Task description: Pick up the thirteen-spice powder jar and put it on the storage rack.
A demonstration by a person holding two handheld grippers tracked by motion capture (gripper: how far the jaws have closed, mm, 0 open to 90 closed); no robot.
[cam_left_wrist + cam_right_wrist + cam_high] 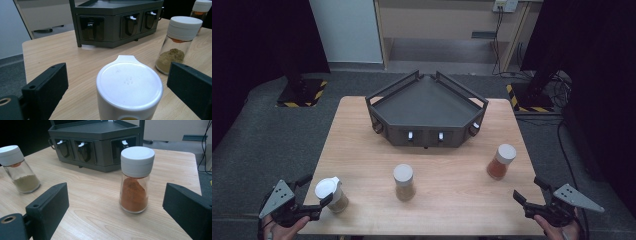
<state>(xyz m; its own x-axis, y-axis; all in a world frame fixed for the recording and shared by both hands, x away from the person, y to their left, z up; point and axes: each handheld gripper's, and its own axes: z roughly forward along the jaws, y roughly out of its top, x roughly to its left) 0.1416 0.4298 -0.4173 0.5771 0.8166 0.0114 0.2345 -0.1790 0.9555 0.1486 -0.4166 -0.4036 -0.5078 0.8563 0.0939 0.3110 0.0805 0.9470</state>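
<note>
Three white-capped spice jars stand on the wooden table (362, 150). The left jar (333, 195) holds tan powder; its white lid (129, 85) sits low between the wide-apart jaws of my left gripper (117, 75), and neither pad touches it. In the high view my left gripper (316, 191) is at the table's front left corner. The middle jar (404, 182) (178, 42) also holds tan powder. The orange-red powder jar (501, 161) (135, 187) stands a little ahead of my right gripper (115, 195) (529, 190), which is open with nothing between its pads.
A dark grey angular rack (427, 107) (97, 142) with a flat top tray and front slots stands at the table's back middle. Bare wood lies between the jars and the rack. The table's front edge is just under both hands.
</note>
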